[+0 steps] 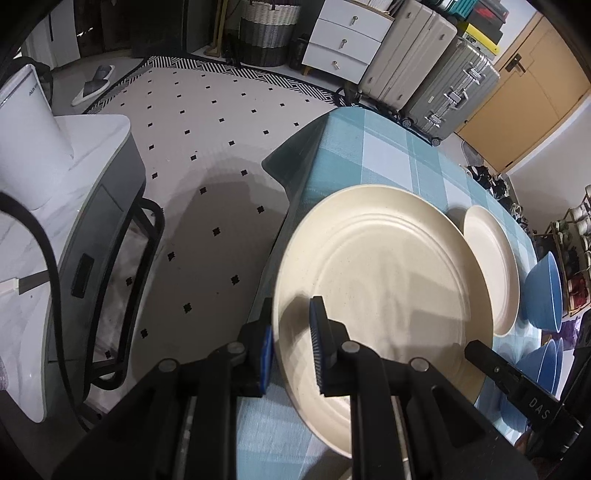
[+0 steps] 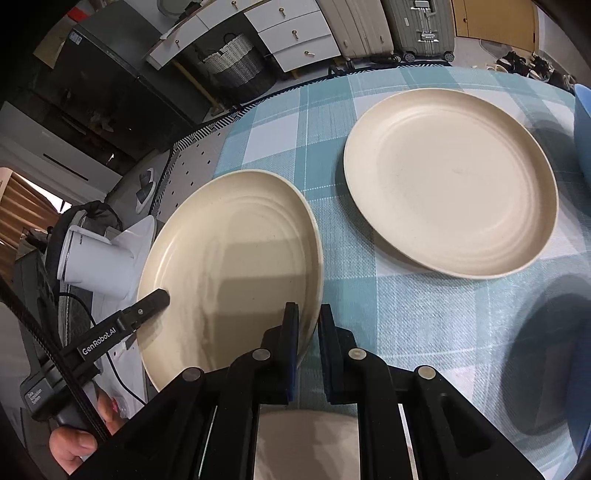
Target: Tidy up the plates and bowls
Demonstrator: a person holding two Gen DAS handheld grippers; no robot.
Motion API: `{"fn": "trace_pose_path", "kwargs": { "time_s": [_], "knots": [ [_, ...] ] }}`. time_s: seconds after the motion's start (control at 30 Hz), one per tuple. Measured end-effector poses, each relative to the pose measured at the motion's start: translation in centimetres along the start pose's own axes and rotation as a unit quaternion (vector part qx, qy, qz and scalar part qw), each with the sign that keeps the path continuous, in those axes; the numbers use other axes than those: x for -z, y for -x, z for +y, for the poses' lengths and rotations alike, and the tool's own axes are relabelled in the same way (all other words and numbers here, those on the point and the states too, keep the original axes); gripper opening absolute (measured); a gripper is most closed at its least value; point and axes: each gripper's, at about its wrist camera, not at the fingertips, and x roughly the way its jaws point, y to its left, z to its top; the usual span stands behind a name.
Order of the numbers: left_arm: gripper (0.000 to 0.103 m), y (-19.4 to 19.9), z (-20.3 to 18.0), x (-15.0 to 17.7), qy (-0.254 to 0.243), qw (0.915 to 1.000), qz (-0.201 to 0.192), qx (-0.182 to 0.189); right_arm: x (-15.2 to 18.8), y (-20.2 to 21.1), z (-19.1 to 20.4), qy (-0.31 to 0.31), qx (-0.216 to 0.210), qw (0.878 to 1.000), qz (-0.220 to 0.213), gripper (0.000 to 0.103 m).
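A cream plate [image 1: 384, 266] is held by both grippers above the checked teal tablecloth [image 1: 369, 147], near the table's left edge. My left gripper [image 1: 291, 343] is shut on its left rim. My right gripper [image 2: 308, 332] is shut on its right rim; the plate shows there too [image 2: 229, 266]. The right gripper's finger tip shows in the left wrist view [image 1: 480, 350], and the left gripper's finger in the right wrist view [image 2: 147, 302]. A second cream plate [image 2: 450, 181] lies flat on the cloth to the right. Blue bowls [image 1: 546, 295] stand beyond it.
A white side table [image 1: 74, 221] with a white appliance [image 1: 29, 140] stands left of the table across a gap of dotted rug. Suitcases [image 1: 443, 81], a white drawer unit [image 1: 347, 40] and a basket [image 1: 266, 33] stand at the back.
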Motion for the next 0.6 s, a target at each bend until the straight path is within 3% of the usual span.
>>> {"fn": "trace_pose_path", "kwargs": {
  "time_s": [0.33,0.6],
  "knots": [
    [0.012,3.3,-0.9,2.6,-0.005,1.0000,-0.007,-0.003,1.7,3.0,0.2,0.018,0.003,1.000,-0.014,0.010],
    [0.012,5.7,-2.8,5.9,-0.018,0.9998,-0.007,0.003,4.3,6.1,-1.8,0.017,0.003,1.000,-0.020,0.010]
  ]
}}
